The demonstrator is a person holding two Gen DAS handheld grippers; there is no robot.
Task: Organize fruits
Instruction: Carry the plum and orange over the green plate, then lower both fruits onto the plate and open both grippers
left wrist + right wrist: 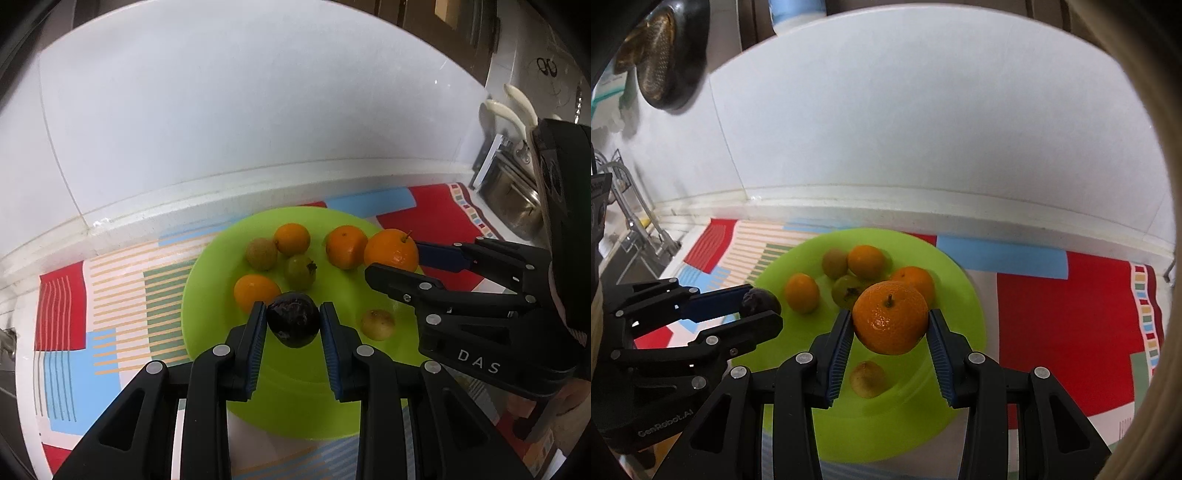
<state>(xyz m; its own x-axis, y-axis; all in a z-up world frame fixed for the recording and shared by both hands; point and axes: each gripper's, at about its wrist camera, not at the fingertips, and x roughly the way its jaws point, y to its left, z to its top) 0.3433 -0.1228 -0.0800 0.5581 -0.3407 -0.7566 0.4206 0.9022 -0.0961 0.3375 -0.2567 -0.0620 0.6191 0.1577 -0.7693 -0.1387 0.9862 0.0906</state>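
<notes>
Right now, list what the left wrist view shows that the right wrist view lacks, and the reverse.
Only the left wrist view: white-handled utensils in a metal holder at right. Only the right wrist view: a dark pan hanging on the wall and a faucet. Both: the green plate of fruit, the left gripper shut on a dark fruit, and the right gripper shut on an orange.

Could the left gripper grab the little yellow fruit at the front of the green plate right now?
Probably not yet. The left gripper is already shut on a dark fruit. The little yellow fruit lies uncovered on the green plate, so the path itself looks free.
</notes>
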